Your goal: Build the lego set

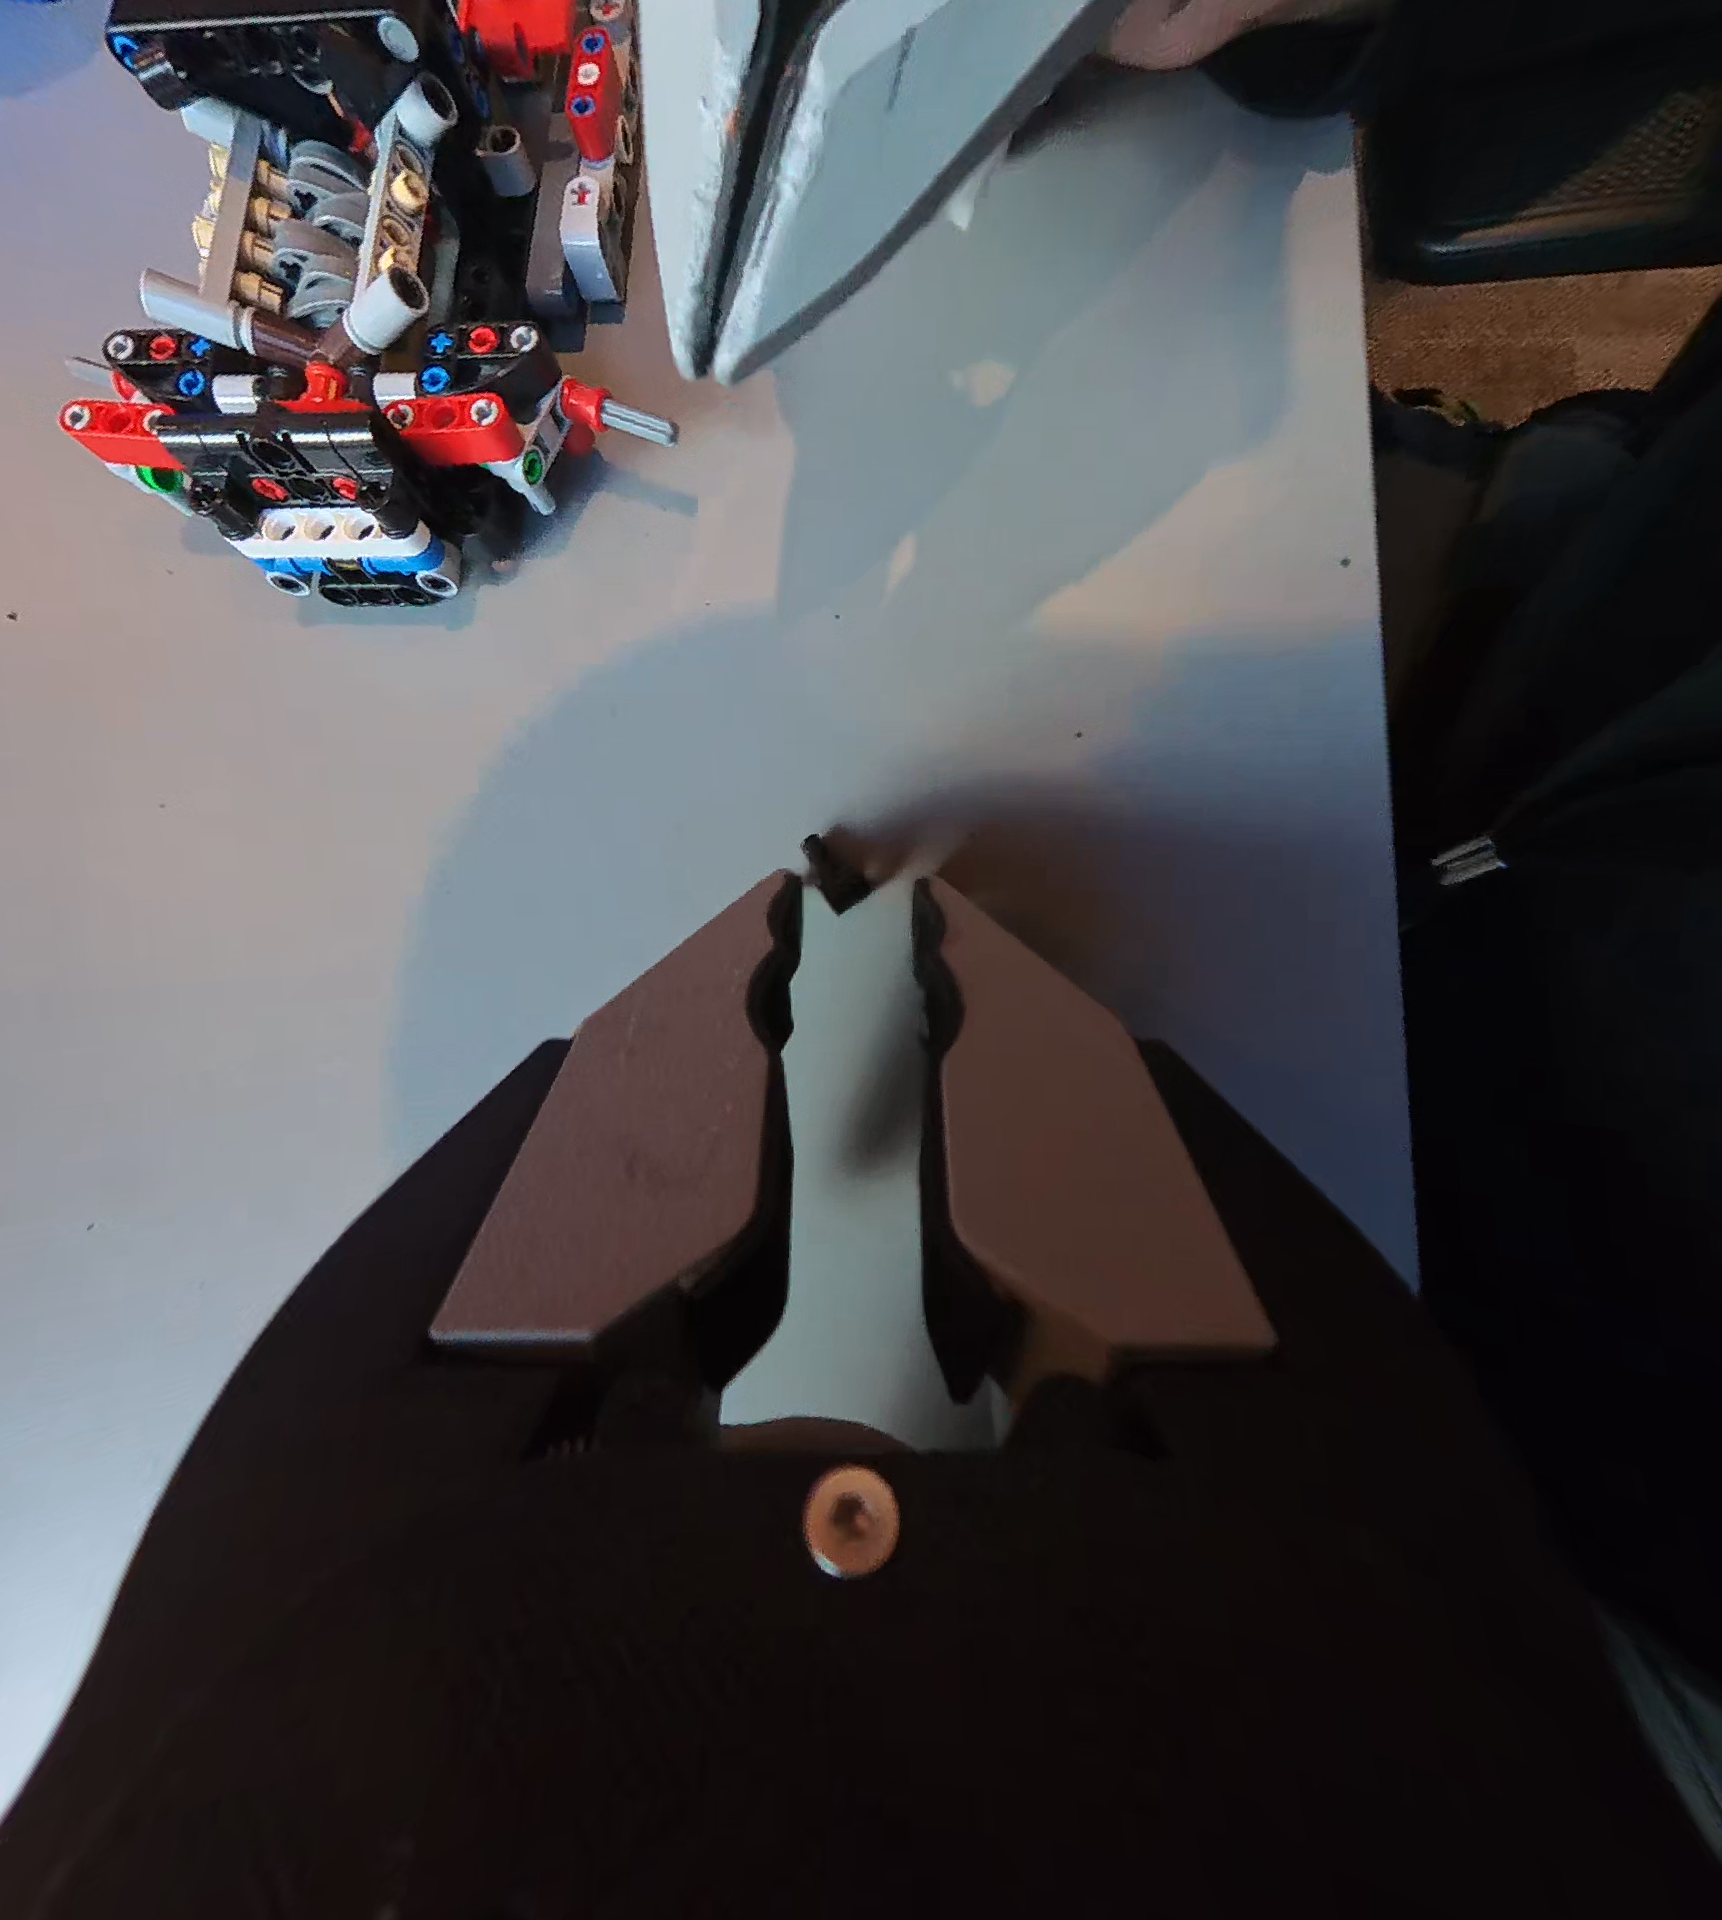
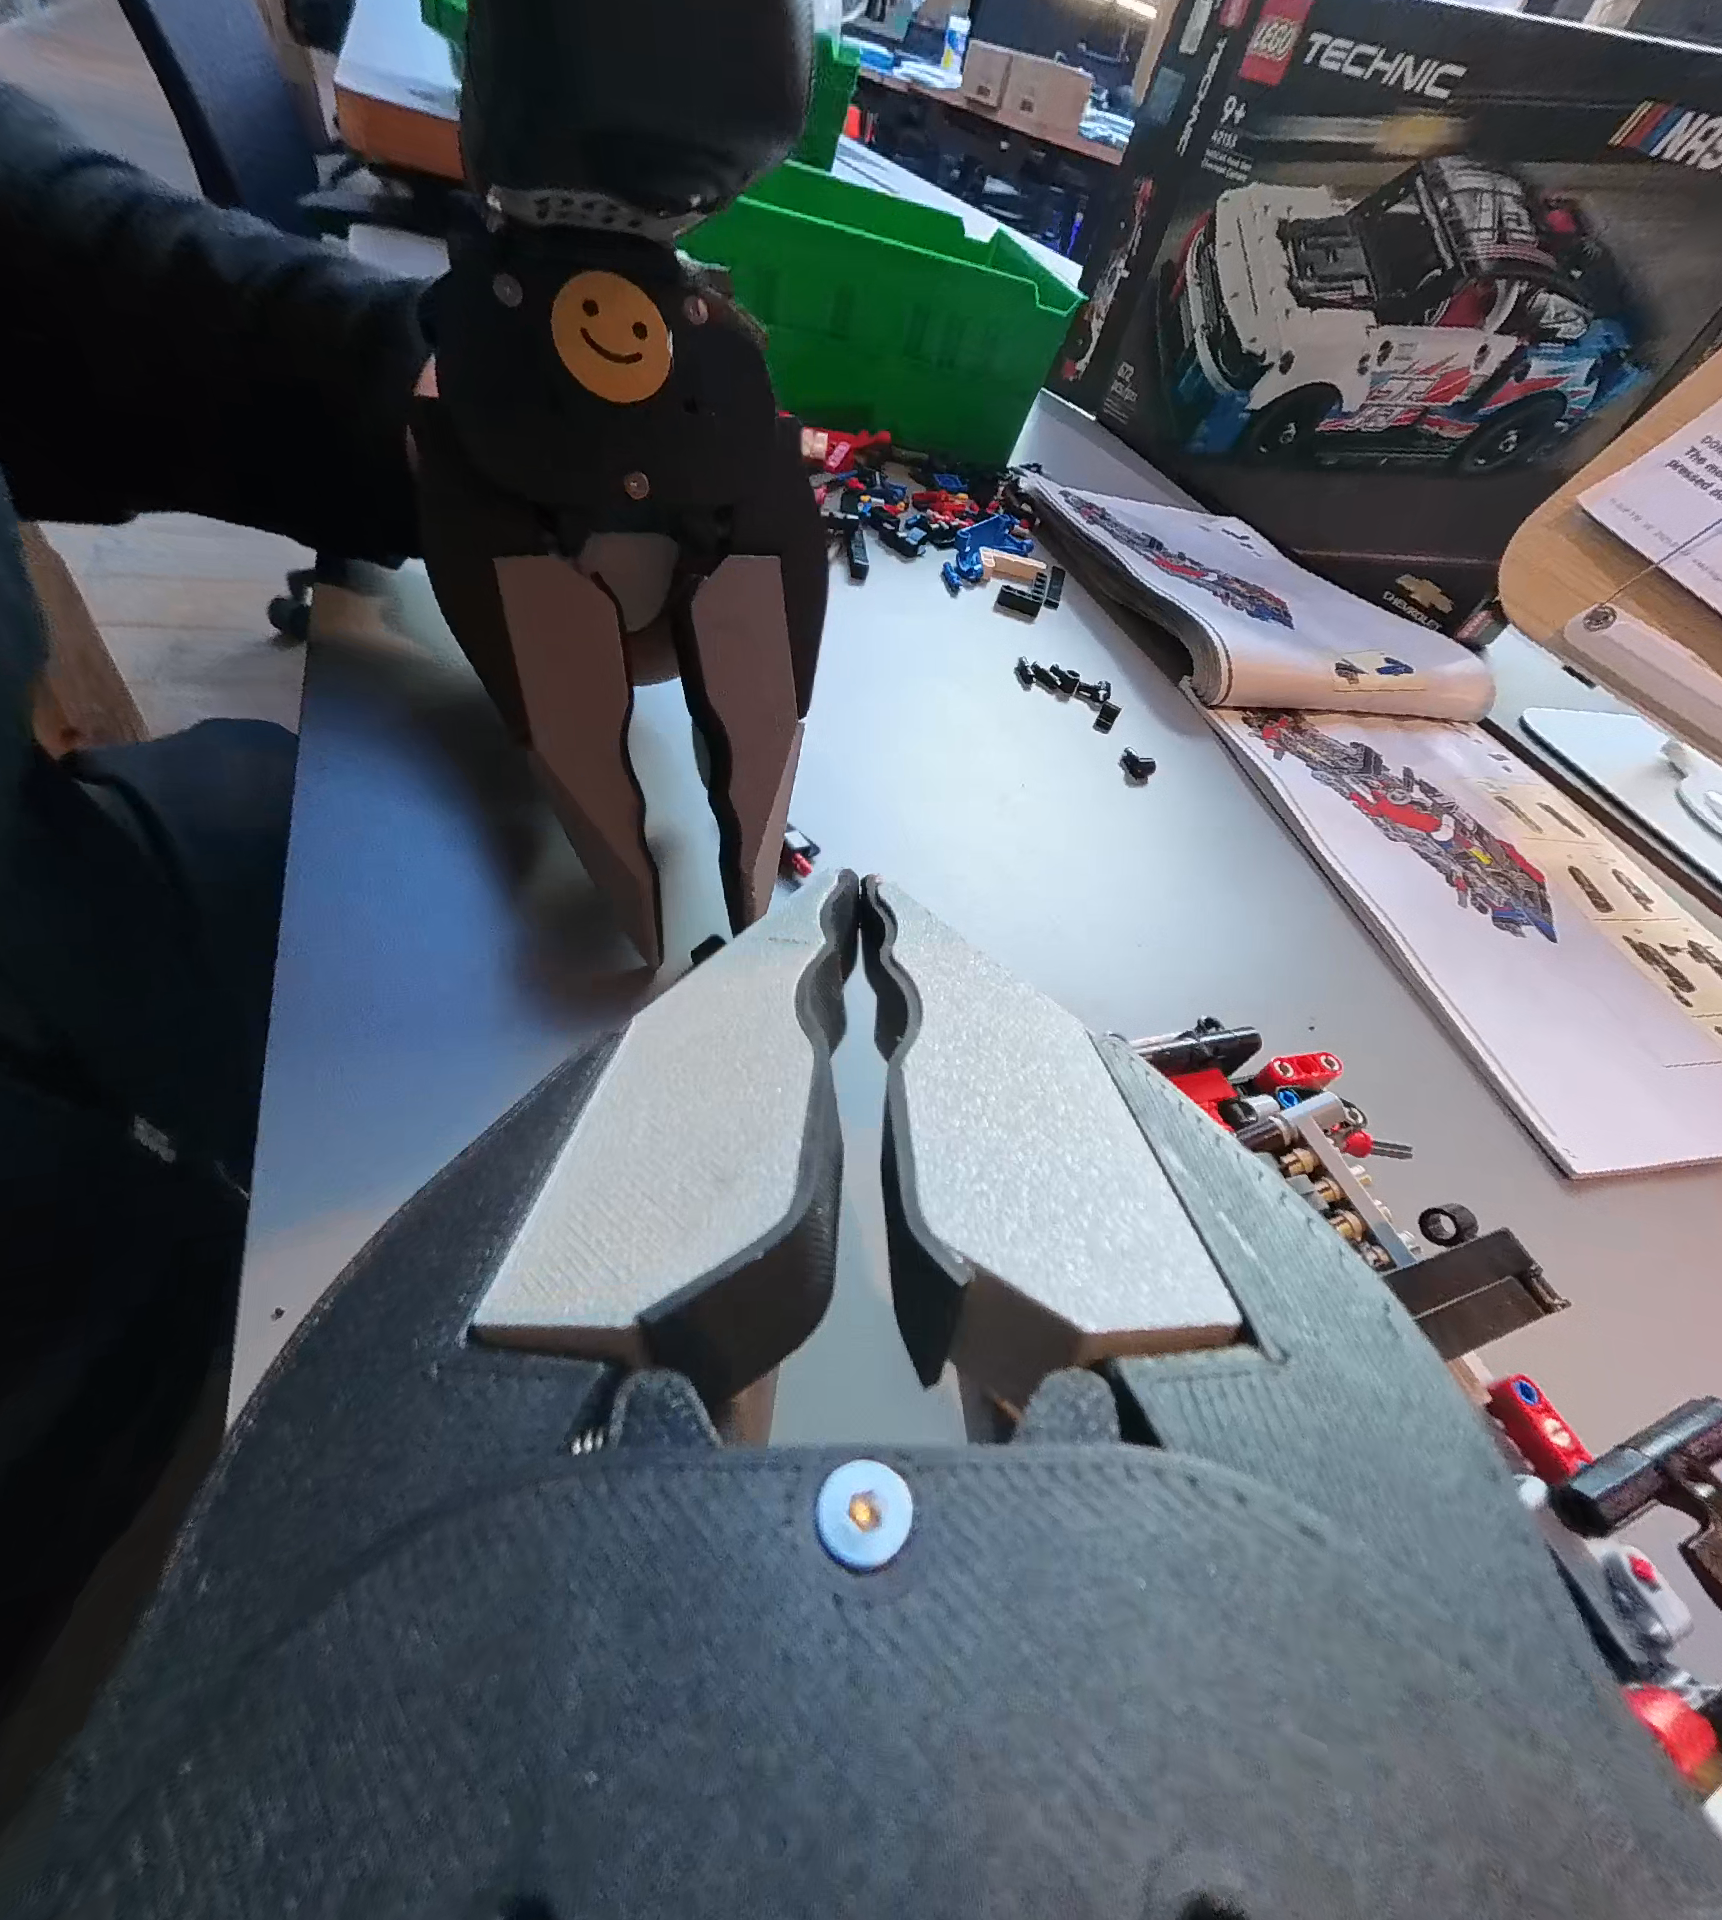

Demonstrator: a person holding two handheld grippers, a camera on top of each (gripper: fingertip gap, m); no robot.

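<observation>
One tiny, light, rigid black pin (image 1: pixel 839 883) at twelve o'clock of the parted left gripper (image 1: pixel 857 883) will likely skid, so pinch its middle; the right gripper (image 2: pixel 858 886) is closed, empty.

A small black pin (image 1: pixel 839 878) is seen just ahead of the left gripper's (image 1: pixel 857 883) fingertips, in line with the gap between them, slightly blurred; whether it is touched cannot be told. The partly built model (image 1: pixel 337 312), made of black, red, grey, white and blue beams with tan connectors, is shown lying on the table far forward and to the left of that gripper. A loose row of black pins (image 2: pixel 1070 686) and a heap of mixed pieces (image 2: pixel 930 514) are seen well ahead and to the right of the right gripper (image 2: pixel 859 888).
</observation>
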